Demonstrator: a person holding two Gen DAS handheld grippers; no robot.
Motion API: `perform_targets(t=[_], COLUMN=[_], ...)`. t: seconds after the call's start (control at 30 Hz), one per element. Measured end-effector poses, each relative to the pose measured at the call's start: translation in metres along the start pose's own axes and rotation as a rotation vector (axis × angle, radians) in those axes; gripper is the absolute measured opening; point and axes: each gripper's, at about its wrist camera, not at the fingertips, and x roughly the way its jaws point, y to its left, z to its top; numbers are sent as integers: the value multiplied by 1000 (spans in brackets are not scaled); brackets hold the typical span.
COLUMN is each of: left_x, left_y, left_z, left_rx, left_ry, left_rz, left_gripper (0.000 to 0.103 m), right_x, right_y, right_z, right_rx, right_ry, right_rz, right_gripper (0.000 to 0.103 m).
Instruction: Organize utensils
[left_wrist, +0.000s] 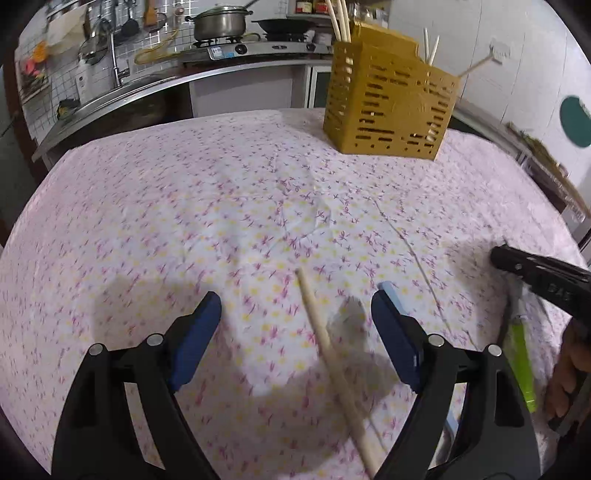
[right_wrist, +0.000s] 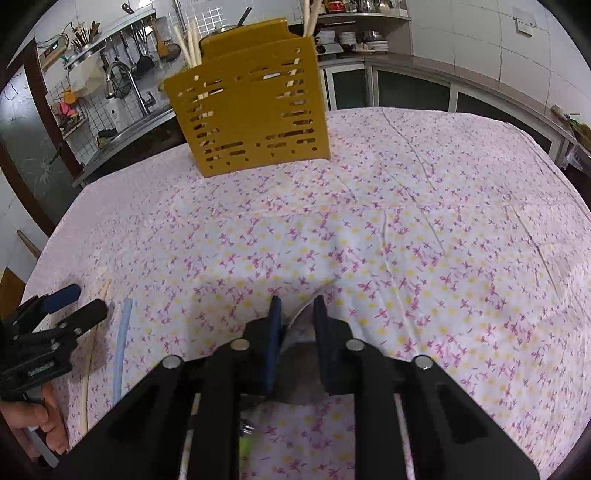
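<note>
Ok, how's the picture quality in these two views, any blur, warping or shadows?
Left wrist view: strong fisheye bending of the counter, motion blur on the wooden chopstick, and soft gripper shadows on the floral tablecloth. Right wrist view: same warping, fairly sharp yellow holder, dark vignette corners.

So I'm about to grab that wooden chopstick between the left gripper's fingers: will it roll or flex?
The chopstick looks thin, straight and rigid, so probably no flex. It looks rounded, so it may roll on the tablecloth if nudged. Likely very light; the open left gripper straddles it.
</note>
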Motion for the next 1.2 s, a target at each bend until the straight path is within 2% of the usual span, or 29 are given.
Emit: perform_targets(t=[0.07, 0.2, 0.23, 0.27, 0.3, 0.37, 0.43, 0.63, 0.77, 0.93, 1.2], left_x=[14, 18, 19, 20, 20, 18, 15, 12, 7, -7, -63], left_y=[0, -6, -5, -6, -9, -22, -35, -25, -19, -17, 2], left_z=[4, 12, 15, 19, 21, 21, 15, 17, 19, 16, 28], left_rx=[8, 57, 55, 57, 66, 122, 183, 134, 96, 81, 28], left_ry=[52, 66, 70, 80, 90, 109, 119, 163, 155, 97, -67], left_rz=[13, 47, 48, 46, 46, 42, 62, 16, -20, -39, -59], left_gripper=[79, 73, 67, 54, 48, 19, 12, 8, 4, 4, 4], right_x=[-2, -10, -11, -12, -12, -12, -13, -20, -29, -45, -76], right_y=[-4, -7, -7, -8, -10, -13, -17, -19, -19, -20, -8], right_z=[-1, -4, -5, -4, -3, -2, -2, 1, 5, 11, 22], right_rx=[4, 3, 2, 3, 8, 16, 26, 33, 26, 25, -18], right_ry=[-6, -19, -21, -21, -20, -19, -21, -38, -62, -104, -170], right_rz=[11, 33, 37, 44, 53, 61, 64, 76, 76, 78, 63], right_gripper=[12, 12, 12, 12, 12, 12, 12, 12, 12, 12, 12])
